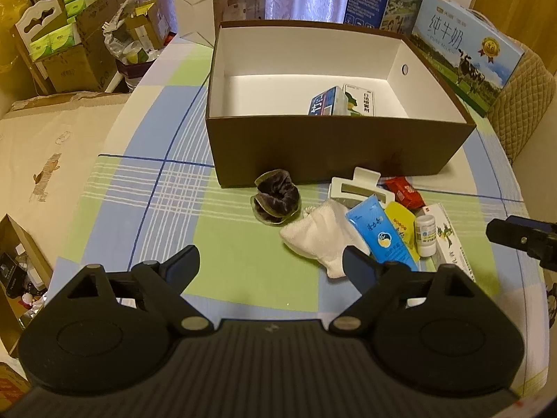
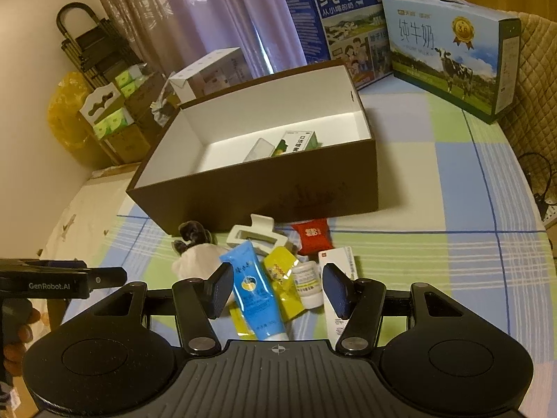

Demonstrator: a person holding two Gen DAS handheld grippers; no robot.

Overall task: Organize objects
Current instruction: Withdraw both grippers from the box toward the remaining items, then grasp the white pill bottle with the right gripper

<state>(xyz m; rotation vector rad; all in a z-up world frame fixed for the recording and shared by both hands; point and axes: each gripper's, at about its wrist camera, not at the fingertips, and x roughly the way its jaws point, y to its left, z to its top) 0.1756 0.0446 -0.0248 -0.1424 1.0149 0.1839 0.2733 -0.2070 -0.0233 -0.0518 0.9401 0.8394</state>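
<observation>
1. Left wrist view: the left gripper (image 1: 271, 261) hovers over the checked blue-and-green tabletop (image 1: 156, 188), its fingers (image 1: 182, 263) spread wide with nothing between them.
2. Ahead stands the open brown cardboard box with a white inside (image 1: 313, 146); two small printed cartons (image 1: 343, 101) lie on its floor near the front wall.
3. In front of the box lies a cluster: a dark velvet scrunchie (image 1: 276, 202), a white cloth pouch (image 1: 320, 233), a white plastic hair claw (image 1: 362, 188), a blue squeeze tube (image 1: 379, 233), a yellow sachet (image 1: 402, 224), a small white bottle (image 1: 426, 235), a red packet (image 1: 405, 191) and a long white carton (image 1: 449, 240).
4. Right wrist view: the right gripper (image 2: 278, 294) has its fingers (image 2: 221, 294) apart, empty, either side of the blue squeeze tube (image 2: 256, 289), yellow sachet (image 2: 280, 278) and small white bottle (image 2: 308, 284).
5. Two milk cartons (image 2: 449, 52) stand behind the box.
</observation>
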